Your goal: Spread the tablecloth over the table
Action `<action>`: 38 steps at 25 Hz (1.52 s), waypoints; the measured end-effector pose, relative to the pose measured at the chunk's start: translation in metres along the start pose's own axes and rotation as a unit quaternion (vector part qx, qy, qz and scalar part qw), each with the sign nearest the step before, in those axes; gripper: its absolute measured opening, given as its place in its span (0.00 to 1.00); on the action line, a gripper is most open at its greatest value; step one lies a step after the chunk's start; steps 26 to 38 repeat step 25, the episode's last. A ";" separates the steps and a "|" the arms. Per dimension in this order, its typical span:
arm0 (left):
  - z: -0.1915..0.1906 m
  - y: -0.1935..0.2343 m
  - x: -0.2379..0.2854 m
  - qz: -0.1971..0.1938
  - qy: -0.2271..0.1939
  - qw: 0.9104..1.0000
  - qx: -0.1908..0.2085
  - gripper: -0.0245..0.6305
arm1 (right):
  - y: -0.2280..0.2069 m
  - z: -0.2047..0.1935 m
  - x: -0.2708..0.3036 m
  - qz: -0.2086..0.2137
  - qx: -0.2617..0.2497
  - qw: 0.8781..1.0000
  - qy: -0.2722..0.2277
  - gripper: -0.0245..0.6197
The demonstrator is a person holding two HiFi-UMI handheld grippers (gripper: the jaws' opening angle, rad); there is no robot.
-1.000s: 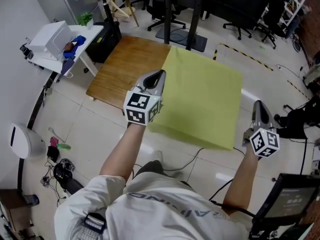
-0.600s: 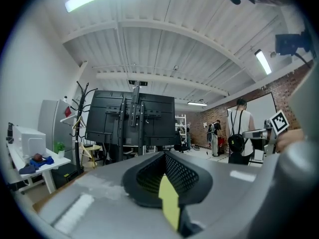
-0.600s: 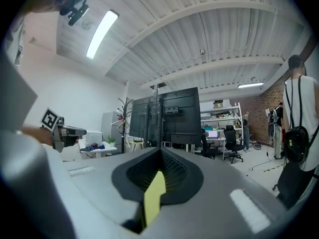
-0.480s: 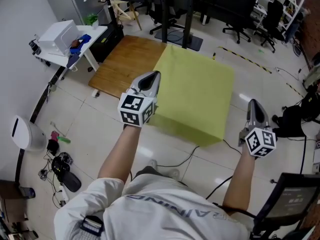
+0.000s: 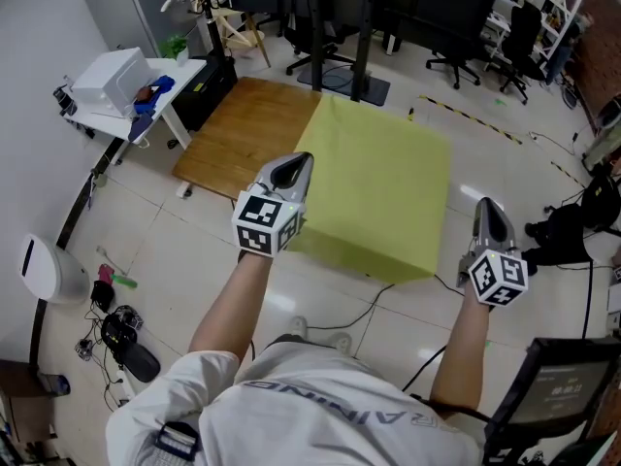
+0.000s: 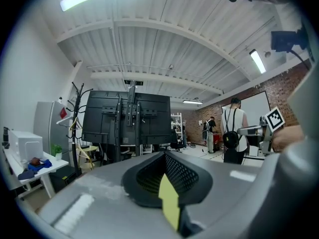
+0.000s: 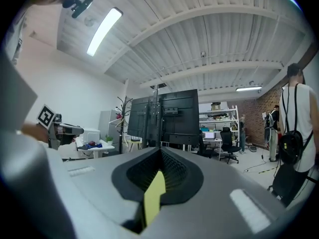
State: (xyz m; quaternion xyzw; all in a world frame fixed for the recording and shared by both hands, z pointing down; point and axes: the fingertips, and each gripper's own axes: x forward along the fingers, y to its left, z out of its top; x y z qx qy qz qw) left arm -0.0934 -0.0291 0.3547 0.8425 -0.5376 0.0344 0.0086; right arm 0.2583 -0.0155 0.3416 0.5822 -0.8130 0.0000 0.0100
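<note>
A yellow-green tablecloth (image 5: 378,187) lies over the right part of a wooden table (image 5: 243,129); the left part of the wood is bare. My left gripper (image 5: 292,168) is at the cloth's near left edge. My right gripper (image 5: 487,212) is beside the cloth's near right edge. In the left gripper view, the left gripper (image 6: 167,156) is shut on a strip of the tablecloth (image 6: 170,203). In the right gripper view, the right gripper (image 7: 159,153) pinches a like strip of the tablecloth (image 7: 153,195). Both grippers point level.
A white side table (image 5: 131,90) with a box stands at the left. A black stand (image 5: 361,27) and office chairs (image 5: 466,42) are behind the table. Cables (image 5: 374,299) run on the floor near my feet. A screen (image 5: 553,396) is at lower right. A person with a backpack (image 6: 233,133) stands off to the right.
Both grippers shifted a short way with the cloth, the right one drawing slightly nearer the left, then held almost still. Both stay shut on the cloth.
</note>
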 end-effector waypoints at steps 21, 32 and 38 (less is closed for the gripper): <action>0.002 -0.007 -0.007 -0.041 -0.004 0.999 -0.003 0.05 | 0.021 -0.009 -0.012 -0.025 0.003 1.000 0.006 0.05; 0.005 -0.008 -0.010 -0.047 -0.004 0.999 -0.002 0.05 | 0.027 -0.003 -0.012 -0.023 -0.003 1.000 0.004 0.05; 0.005 -0.008 -0.010 -0.047 -0.004 0.999 -0.002 0.05 | 0.027 -0.003 -0.012 -0.023 -0.003 1.000 0.004 0.05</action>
